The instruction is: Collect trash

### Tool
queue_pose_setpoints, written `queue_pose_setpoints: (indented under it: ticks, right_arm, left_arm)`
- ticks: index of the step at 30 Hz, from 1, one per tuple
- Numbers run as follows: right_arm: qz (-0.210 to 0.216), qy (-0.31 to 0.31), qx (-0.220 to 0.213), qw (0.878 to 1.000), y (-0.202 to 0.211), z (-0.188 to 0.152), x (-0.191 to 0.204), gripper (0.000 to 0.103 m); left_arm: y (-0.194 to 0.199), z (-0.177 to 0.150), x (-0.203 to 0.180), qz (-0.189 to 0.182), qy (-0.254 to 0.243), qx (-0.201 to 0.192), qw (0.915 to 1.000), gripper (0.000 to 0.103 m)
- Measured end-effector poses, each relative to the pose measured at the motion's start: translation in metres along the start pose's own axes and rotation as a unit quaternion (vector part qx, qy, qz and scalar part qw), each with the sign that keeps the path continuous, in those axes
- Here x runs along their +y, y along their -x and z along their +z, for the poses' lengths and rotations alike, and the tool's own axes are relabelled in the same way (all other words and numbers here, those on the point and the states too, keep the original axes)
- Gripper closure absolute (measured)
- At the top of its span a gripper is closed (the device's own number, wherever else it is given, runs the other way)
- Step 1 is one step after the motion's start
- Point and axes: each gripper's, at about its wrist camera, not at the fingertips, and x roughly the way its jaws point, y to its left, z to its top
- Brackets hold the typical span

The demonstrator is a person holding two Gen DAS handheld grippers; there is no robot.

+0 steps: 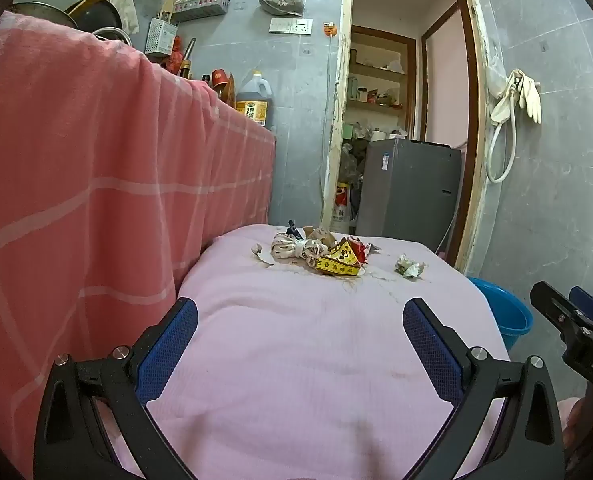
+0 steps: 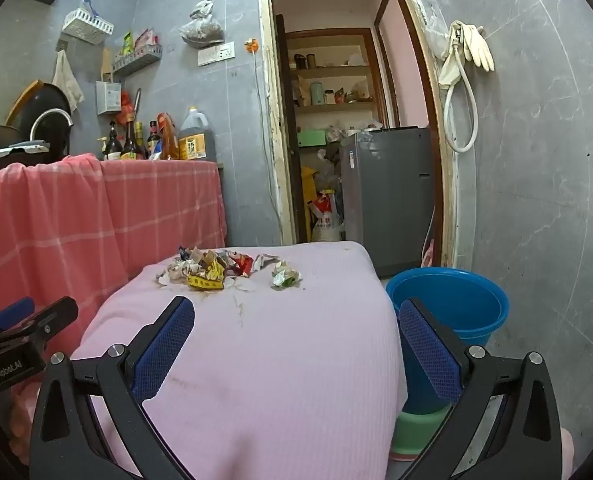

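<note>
A heap of trash (image 1: 320, 250) lies at the far end of a pink-covered table (image 1: 296, 360): crumpled wrappers, a yellow packet (image 1: 338, 269) and a white string bundle. A separate crumpled paper ball (image 1: 409, 267) lies to its right. The heap (image 2: 212, 266) and the ball (image 2: 284, 274) also show in the right wrist view. My left gripper (image 1: 299, 318) is open and empty, above the near half of the table. My right gripper (image 2: 296, 316) is open and empty, over the table's right edge. Each gripper shows at the edge of the other's view.
A blue bucket (image 2: 452, 300) stands on the floor right of the table, on a green stool (image 2: 416, 426). A red checked cloth (image 1: 96, 180) covers a counter on the left with bottles (image 2: 136, 142). A grey appliance (image 2: 388, 196) stands in the doorway behind.
</note>
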Motion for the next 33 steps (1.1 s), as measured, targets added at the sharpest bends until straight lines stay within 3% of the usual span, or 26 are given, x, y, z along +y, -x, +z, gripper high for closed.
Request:
queue_pose_setpoints:
  ticks: [33]
  right_arm:
    - [-0.001, -0.002, 0.007, 1.0, -0.0038, -0.006, 0.0018, 0.0]
  left_arm:
    - [0.0, 0.0004, 0.001, -0.002, 0.003, 0.004, 1.0, 0.002]
